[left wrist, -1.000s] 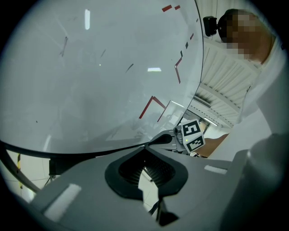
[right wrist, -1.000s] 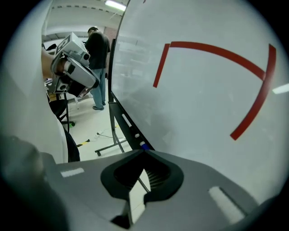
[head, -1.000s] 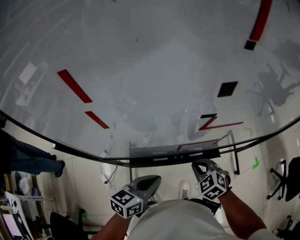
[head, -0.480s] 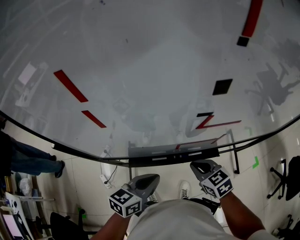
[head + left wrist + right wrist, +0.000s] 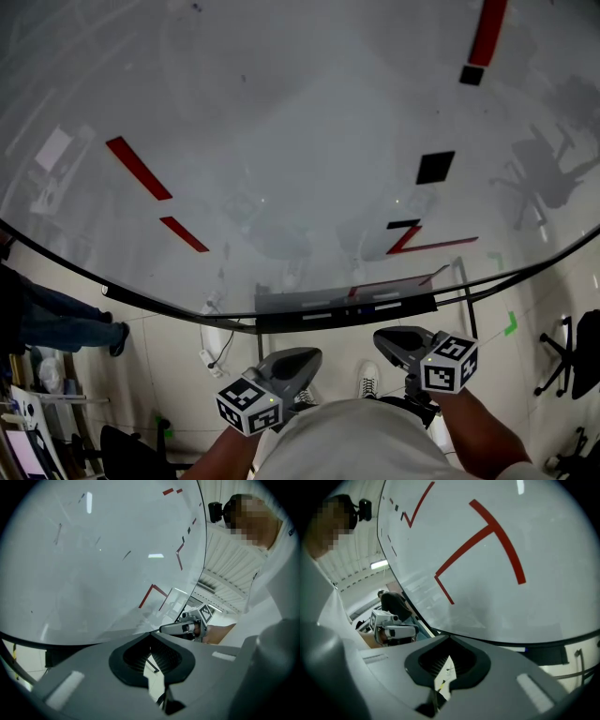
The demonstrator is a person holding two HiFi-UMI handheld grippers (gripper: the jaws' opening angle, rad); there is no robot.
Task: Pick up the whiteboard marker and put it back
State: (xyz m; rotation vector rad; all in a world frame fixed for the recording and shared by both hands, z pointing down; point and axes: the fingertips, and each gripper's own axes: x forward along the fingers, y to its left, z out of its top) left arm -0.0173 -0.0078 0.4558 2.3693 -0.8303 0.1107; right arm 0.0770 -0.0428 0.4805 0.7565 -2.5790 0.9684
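The whiteboard marker (image 5: 389, 307) lies on the tray (image 5: 281, 323) under the whiteboard (image 5: 281, 141) in the head view. It is a thin white stick with a blue end. Since a second ago the right claw (image 5: 379, 336) has turned in the hand and shifted a little rightward, while the left claw (image 5: 315, 356) has stayed put. Both hang below the tray, apart from the whiteboard marker.

In the left gripper view we see the left claw (image 5: 150, 633) closed, with nothing in it.

In the right gripper view the right claw (image 5: 449, 638) is likewise closed and empty, and the whiteboard marker (image 5: 513, 648) rests on the tray ahead.
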